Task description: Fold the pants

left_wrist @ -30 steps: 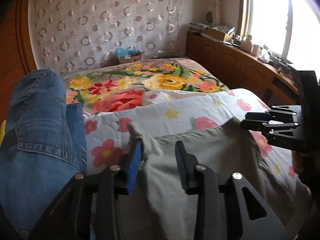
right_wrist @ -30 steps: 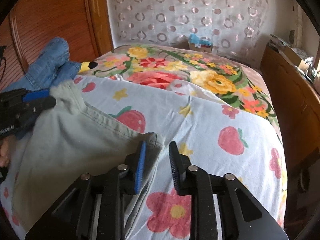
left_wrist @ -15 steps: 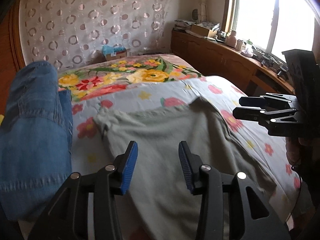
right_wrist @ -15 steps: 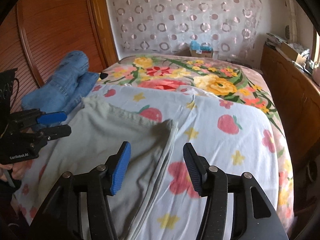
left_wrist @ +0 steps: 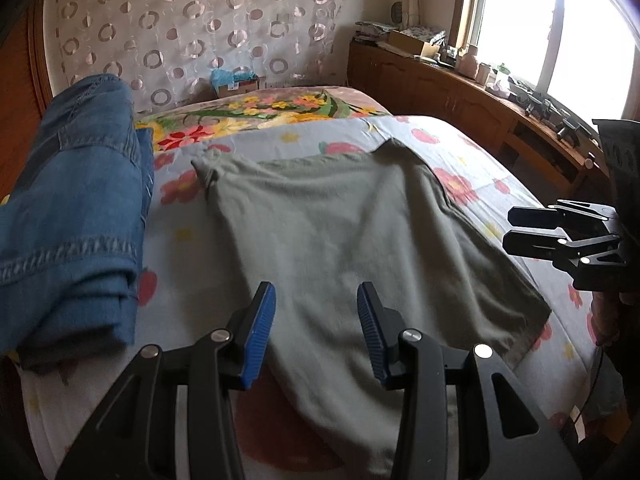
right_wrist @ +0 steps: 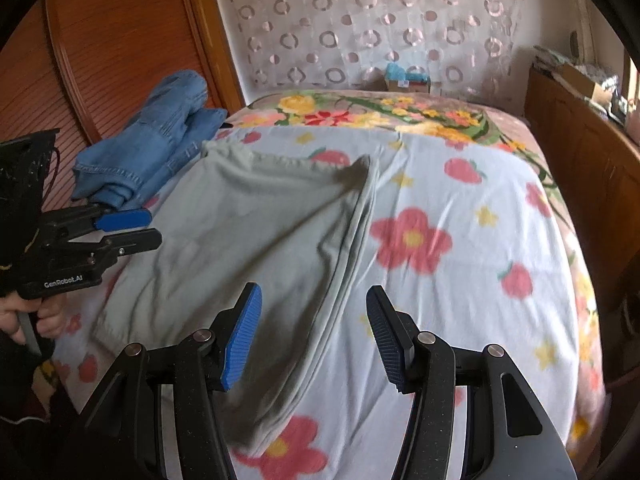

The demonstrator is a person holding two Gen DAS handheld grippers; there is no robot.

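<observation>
I have the grey-green pants lying folded flat on the flowered bed sheet, and I place everything else from them. My left tongs hang over their near end, jaws spread wide, gripping nothing. My right tongs hang over their right-hand folded edge, jaws likewise wide apart and empty. A heap of blue jeans lies just beside the pants on their left. Beyond their far edge I see the bright floral quilt.
</observation>
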